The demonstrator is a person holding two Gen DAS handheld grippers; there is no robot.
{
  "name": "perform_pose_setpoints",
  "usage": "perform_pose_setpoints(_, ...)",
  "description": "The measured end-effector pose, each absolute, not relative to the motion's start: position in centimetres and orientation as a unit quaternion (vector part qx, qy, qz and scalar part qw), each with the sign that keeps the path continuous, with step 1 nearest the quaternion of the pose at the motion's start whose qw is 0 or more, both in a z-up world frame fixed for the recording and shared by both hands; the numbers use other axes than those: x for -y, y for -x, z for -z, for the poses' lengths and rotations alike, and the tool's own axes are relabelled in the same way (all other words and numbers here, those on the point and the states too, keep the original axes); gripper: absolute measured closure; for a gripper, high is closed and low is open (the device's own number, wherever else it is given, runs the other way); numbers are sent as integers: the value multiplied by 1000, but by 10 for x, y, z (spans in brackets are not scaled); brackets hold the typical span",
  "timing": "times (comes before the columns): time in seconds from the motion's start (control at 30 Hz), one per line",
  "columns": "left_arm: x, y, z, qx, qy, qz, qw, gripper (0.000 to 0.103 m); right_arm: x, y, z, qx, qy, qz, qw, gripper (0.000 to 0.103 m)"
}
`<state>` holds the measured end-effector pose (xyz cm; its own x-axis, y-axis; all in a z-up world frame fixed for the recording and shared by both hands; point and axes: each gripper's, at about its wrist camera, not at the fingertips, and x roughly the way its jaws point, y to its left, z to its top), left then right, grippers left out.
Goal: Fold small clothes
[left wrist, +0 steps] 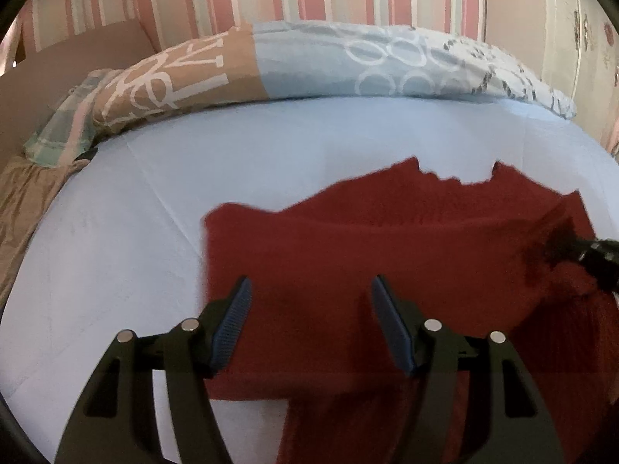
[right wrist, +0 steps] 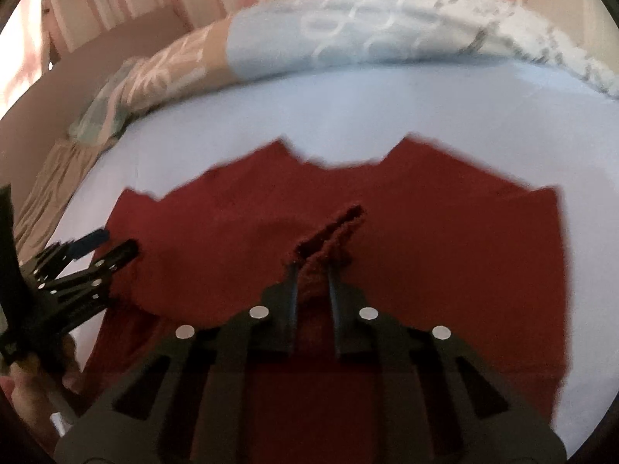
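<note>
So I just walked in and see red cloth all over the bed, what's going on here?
A person is folding a red garment that lies spread on a bed with a light blue sheet, using a handheld claw in each hand. The right claw is shut on a pinched-up ridge of the fabric. The left claw is open over the garment's left part, holding nothing. A patterned duvet lies bunched along the far side of the bed.

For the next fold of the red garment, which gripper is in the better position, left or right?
Probably the right. The right gripper is shut on a pinched ridge of the red garment and can carry it over. The left gripper is open above the cloth, holding nothing.
</note>
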<state>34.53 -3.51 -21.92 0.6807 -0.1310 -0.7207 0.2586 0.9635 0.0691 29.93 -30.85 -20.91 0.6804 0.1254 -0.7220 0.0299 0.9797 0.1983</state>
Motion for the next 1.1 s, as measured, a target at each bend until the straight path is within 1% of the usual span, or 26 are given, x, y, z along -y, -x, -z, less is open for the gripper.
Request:
perform_pose_setpoints(0.07, 35, -345, 212, -378, -77, 107, 916, 38, 333, -289, 192, -360, -92, -6, 928, 89)
perform_pose_setpoints(0.13, 36, -345, 205, -371, -75, 109, 919, 38, 357, -280, 183, -341, -79, 26, 936, 89)
perform_pose_setpoints(0.2, 40, -346, 201, -365, -74, 110, 922, 38, 384, -278, 193, -360, -102, 40, 926, 89)
perform_pose_setpoints(0.33, 46, -350, 205, -373, -66, 113, 919, 38, 408, -280, 236, -424, -136, 30, 895, 88)
perform_pose_setpoints(0.37, 48, -350, 207, -375, -67, 114, 918, 38, 411, -278, 242, -436, -140, 29, 889, 84)
perform_pose_setpoints(0.43, 54, -348, 210, -377, -77, 117, 916, 38, 416, -268, 237, -435, -148, 27, 888, 66)
perform_pose_setpoints(0.47, 56, -347, 211, -376, -83, 118, 915, 38, 418, -262, 231, -429, -148, 28, 891, 42)
perform_pose_setpoints(0.5, 58, -346, 211, -375, -88, 120, 915, 38, 419, -255, 223, -419, -141, 37, 896, 26)
perform_pose_setpoints(0.53, 60, -345, 211, -372, -94, 122, 915, 38, 417, -247, 213, -405, -125, 52, 904, 24)
perform_pose_setpoints(0.63, 67, -347, 213, -373, -102, 125, 914, 38, 399, -241, 192, -375, -80, 82, 920, 19)
perform_pose_setpoints(0.7, 73, -352, 219, -382, -104, 123, 910, 38, 375, -258, 193, -385, -48, 66, 919, 19)
perform_pose_setpoints(0.8, 75, -361, 231, -399, -97, 121, 904, 38, 352, -288, 211, -415, -31, 46, 908, 23)
perform_pose_setpoints(0.93, 73, -367, 243, -417, -101, 116, 896, 38, 361, -297, 239, -464, -44, 63, 883, 26)
perform_pose_setpoints(0.97, 71, -367, 246, -419, -104, 116, 895, 38, 366, -295, 243, -465, -48, 66, 882, 31)
perform_pose_setpoints(1.0, 70, -367, 249, -419, -105, 116, 894, 38, 372, -288, 245, -463, -53, 68, 882, 32)
perform_pose_setpoints(1.07, 65, -366, 252, -420, -101, 119, 894, 37, 385, -277, 248, -458, -65, 71, 884, 32)
perform_pose_setpoints(1.1, 62, -366, 254, -423, -97, 122, 893, 37, 390, -273, 249, -461, -65, 78, 882, 28)
